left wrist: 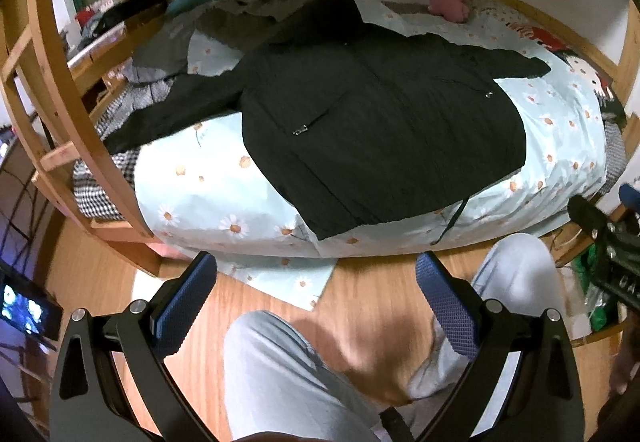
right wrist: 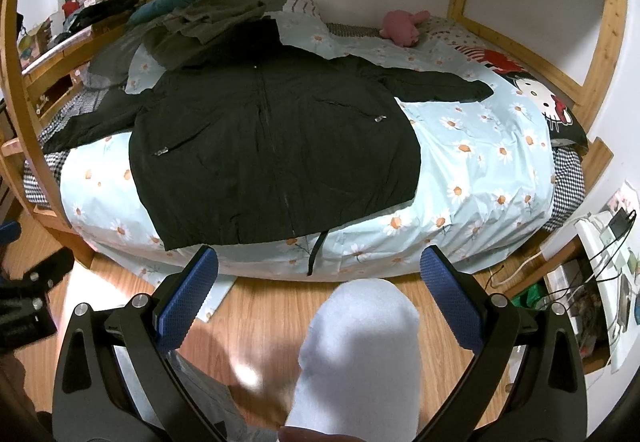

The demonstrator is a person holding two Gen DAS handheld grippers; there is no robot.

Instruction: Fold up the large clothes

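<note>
A large black zip jacket lies spread flat, front up, on the daisy-print bed sheet, with both sleeves stretched out to the sides. It also shows in the right wrist view. A drawstring hangs over the bed's front edge. My left gripper is open and empty, held back over the floor in front of the bed. My right gripper is open and empty too, also short of the bed edge. The right gripper shows at the right edge of the left wrist view.
A pile of grey-green clothes lies at the bed's far left, touching the jacket's collar. A pink plush toy and a Hello Kitty pillow sit at the far right. Wooden bed posts frame the bed. The person's knees are below the grippers.
</note>
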